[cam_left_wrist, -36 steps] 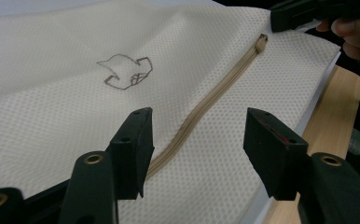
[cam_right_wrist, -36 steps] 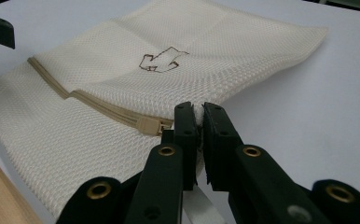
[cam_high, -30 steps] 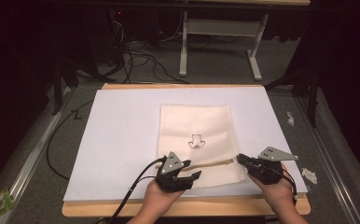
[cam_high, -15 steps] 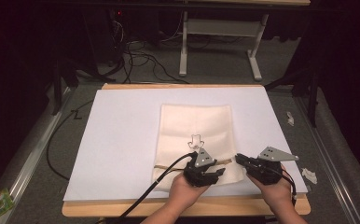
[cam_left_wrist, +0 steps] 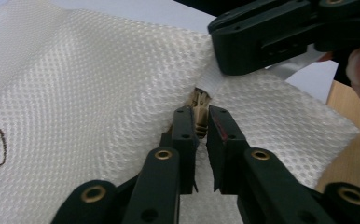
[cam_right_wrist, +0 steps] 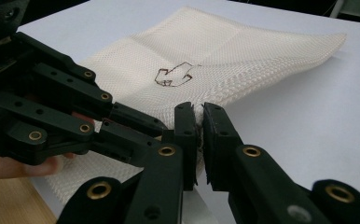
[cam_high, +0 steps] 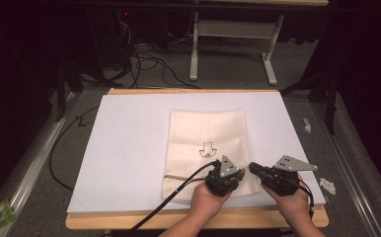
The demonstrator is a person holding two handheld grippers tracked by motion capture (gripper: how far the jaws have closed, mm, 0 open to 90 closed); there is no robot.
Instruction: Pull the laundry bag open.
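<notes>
A cream mesh bag (cam_high: 208,148) is being kept flat on the white sheet (cam_high: 129,148) covering the tabletop (cam_high: 129,221), toward the near edge, with a small brown arrow-like mark (cam_high: 208,149) drawn near its middle. Its near right part is being worked by both claws, which are being held close together there. In the left gripper view, the left claw (cam_left_wrist: 200,126) is being clenched on a tan drawstring cord (cam_left_wrist: 200,100) where it is emerging from a gap in the mesh. The right claw (cam_left_wrist: 225,56) is being pressed on the fabric just above that gap. In the right gripper view, the right claw (cam_right_wrist: 199,125) is being clenched on a fold of the bag's edge, with the left claw (cam_right_wrist: 169,135) lying just beside it. A brown cord (cam_high: 176,176) is being shown across the bag's near end in the high view.
</notes>
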